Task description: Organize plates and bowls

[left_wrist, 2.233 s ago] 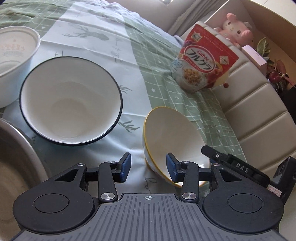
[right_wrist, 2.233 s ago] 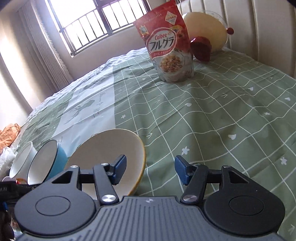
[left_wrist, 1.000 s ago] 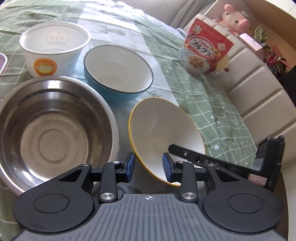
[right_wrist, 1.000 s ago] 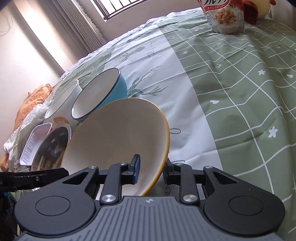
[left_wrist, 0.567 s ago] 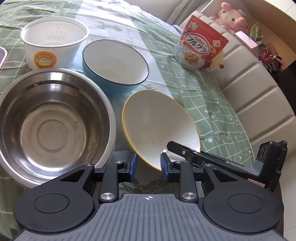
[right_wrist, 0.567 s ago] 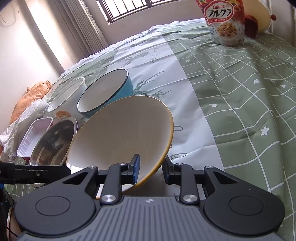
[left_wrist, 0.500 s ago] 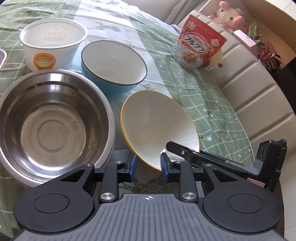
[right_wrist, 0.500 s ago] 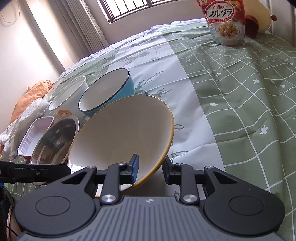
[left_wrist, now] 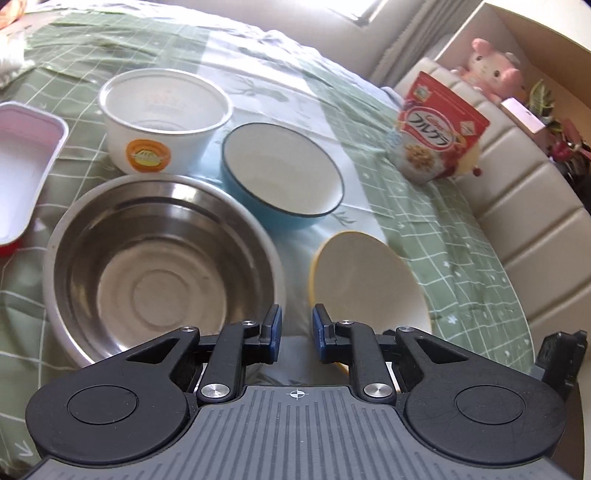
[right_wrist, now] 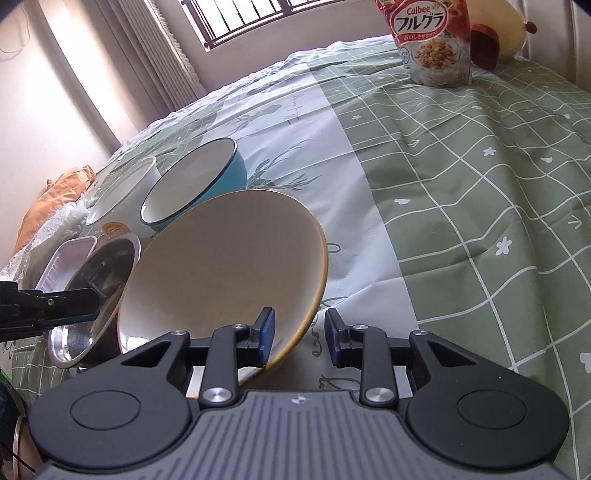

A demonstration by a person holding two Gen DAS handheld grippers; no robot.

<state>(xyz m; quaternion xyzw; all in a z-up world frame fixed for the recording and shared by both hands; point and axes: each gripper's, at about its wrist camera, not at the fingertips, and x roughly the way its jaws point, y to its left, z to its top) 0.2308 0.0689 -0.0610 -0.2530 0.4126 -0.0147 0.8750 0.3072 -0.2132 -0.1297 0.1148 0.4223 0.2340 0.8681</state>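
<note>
1. From the left wrist we look down into four vessels on the green checked cover point(left_wrist: 424, 221). They are a wide steel bowl point(left_wrist: 155, 273), a blue bowl point(left_wrist: 280, 181) with a white inside, a white paper tub point(left_wrist: 162, 122) with an orange badge, and a pale pink tray point(left_wrist: 22, 177) at the frame's edge.
2. Only the right wrist shows the barred window point(right_wrist: 258, 18), the pleated curtain point(right_wrist: 147, 62) and a crumpled orange cloth point(right_wrist: 55, 195) far left.
3. The yellow-rimmed bowl point(right_wrist: 221, 266) hangs tilted, its cream inside turned toward the steel bowl. The right gripper point(right_wrist: 300, 339) has its jaws clenched on the near rim, one pad inside and one outside.
4. The left gripper point(left_wrist: 297, 332) has just been closing its jaws. A narrow slit remains, with only cover showing through it. The tilted bowl sits just beyond the right-hand pad, and we cannot tell whether they touch.
5. The steel is glossy with ringed reflections. The ceramic bowls are smooth and round, and the cover is soft and creased.
6. The steel bowl, blue bowl and tub crowd together, rims nearly touching. Open cover stretches toward the red cereal bag point(right_wrist: 432, 40), which stands well apart beside the padded headboard point(left_wrist: 535, 221).
</note>
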